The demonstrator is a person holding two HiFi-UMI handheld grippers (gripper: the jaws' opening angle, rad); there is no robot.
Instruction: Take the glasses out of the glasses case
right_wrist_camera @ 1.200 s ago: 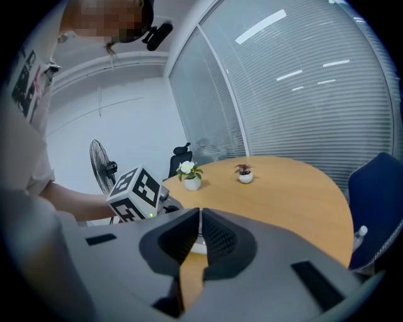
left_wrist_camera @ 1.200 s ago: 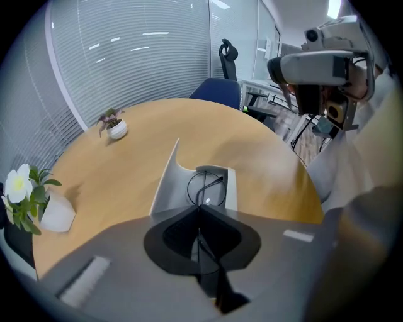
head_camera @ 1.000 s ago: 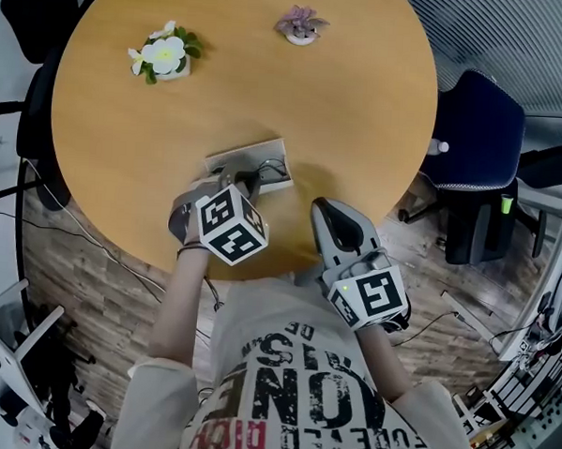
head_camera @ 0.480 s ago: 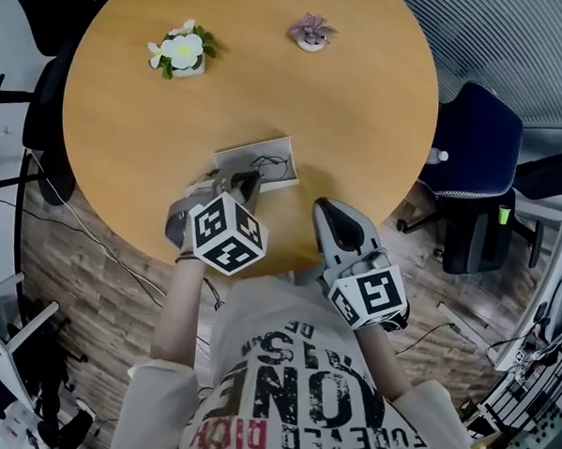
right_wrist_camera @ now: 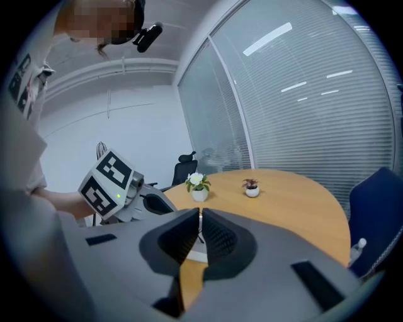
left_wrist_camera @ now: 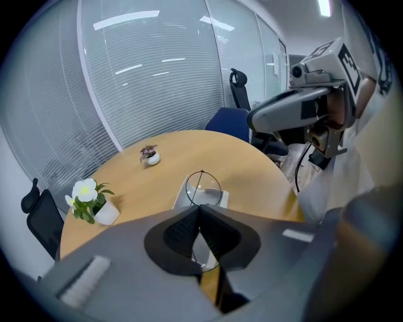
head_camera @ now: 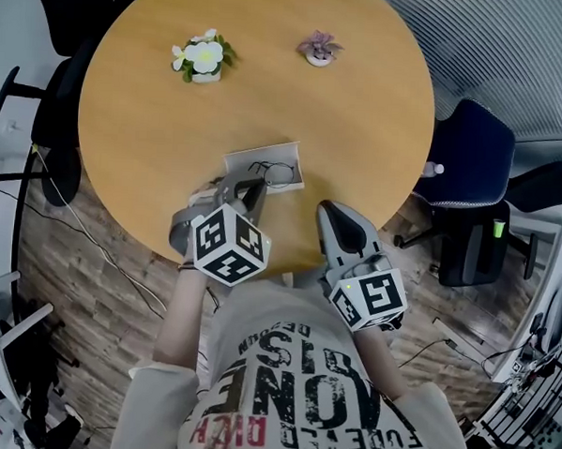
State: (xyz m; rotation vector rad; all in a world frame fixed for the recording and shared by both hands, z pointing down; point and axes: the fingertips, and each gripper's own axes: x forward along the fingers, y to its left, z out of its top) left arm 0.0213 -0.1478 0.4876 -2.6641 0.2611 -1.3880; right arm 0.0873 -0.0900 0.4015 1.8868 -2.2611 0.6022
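Shirt [head_camera: 301, 379] print reads "ONE", upside down. The left gripper [left_wrist_camera: 200, 209], raised since the earlier frame, pinches the wire-rimmed glasses [left_wrist_camera: 203, 187] between the lenses, over the open case [head_camera: 266, 158] near the table [head_camera: 363, 101] edge. The right gripper [right_wrist_camera: 200, 214] is pressed together and empty. A white flower pot [head_camera: 203, 58] and a purple flower pot [head_camera: 318, 48] stand well behind the case.
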